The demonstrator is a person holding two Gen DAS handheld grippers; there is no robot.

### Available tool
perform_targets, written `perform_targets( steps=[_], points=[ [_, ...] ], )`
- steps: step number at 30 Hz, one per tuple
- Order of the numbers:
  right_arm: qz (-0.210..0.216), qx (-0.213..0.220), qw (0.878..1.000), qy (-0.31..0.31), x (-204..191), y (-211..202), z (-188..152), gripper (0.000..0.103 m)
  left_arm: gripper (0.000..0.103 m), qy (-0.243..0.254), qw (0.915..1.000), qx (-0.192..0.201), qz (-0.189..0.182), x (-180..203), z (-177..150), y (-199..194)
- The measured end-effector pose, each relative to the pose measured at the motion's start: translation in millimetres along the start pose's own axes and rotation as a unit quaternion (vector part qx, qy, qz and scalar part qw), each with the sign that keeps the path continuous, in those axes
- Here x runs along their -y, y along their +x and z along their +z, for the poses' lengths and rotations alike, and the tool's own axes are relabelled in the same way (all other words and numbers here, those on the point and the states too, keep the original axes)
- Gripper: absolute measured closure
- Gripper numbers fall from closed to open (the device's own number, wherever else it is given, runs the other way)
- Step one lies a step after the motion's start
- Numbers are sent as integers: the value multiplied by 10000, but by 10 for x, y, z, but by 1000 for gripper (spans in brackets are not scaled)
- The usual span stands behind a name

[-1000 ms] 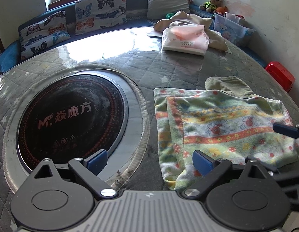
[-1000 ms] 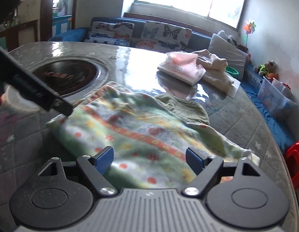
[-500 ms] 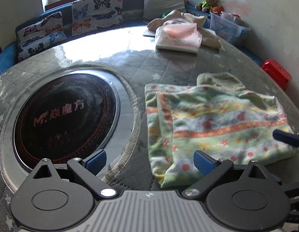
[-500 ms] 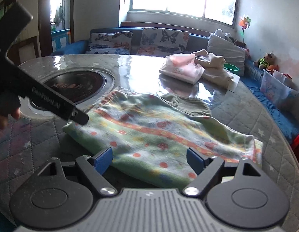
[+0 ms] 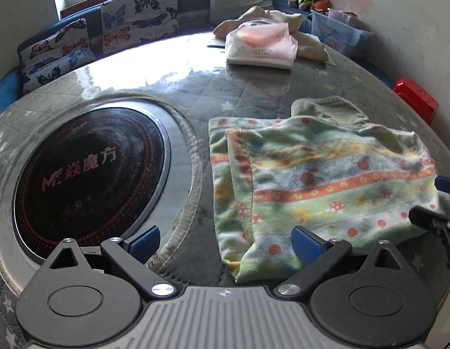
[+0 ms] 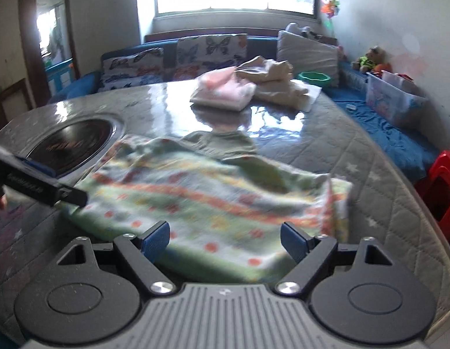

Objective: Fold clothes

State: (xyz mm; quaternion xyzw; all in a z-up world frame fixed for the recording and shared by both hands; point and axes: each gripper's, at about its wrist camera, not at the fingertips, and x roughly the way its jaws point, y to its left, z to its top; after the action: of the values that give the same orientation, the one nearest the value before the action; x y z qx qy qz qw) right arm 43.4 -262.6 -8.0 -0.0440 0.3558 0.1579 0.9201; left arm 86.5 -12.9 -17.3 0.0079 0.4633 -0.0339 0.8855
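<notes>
A green patterned garment with orange stripes and red dots lies partly folded on the quilted round table; its plain olive part pokes out at the far side. My left gripper hovers open over the garment's near left corner, nothing between its blue pads. In the right wrist view the same garment lies blurred in front of my right gripper, which is open and empty above its near edge. The right gripper's fingers show at the garment's right edge in the left wrist view.
A black induction cooktop is set into the table left of the garment. A folded pink-and-white bundle and a beige garment lie at the far side. A sofa with butterfly cushions, a clear storage box and a red stool ring the table.
The right gripper has drawn back from the garment and rolled, its view levelling out. The left gripper has pulled back slightly. Both stay open; the garment lies as before.
</notes>
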Motion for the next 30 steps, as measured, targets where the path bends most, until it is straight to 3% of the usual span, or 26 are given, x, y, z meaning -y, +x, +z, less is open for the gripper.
perform_targets(
  steps=[4, 9, 12, 30],
  points=[
    [-126, -126, 9997, 146, 96, 81, -30, 18, 4, 32, 10000, -68, 53, -2, 6, 47],
    [-14, 12, 9999, 169, 69, 10, -25, 18, 4, 89, 10000, -27, 14, 52, 59, 32],
    [-1, 13, 9998, 209, 36, -1, -26, 13, 4, 123, 9999, -1, -37, 116, 61, 14],
    [-6, 6, 9990, 452, -170, -208, -193, 5, 0, 304, 9993, 199, -110, 355, -194, -206]
  ],
)
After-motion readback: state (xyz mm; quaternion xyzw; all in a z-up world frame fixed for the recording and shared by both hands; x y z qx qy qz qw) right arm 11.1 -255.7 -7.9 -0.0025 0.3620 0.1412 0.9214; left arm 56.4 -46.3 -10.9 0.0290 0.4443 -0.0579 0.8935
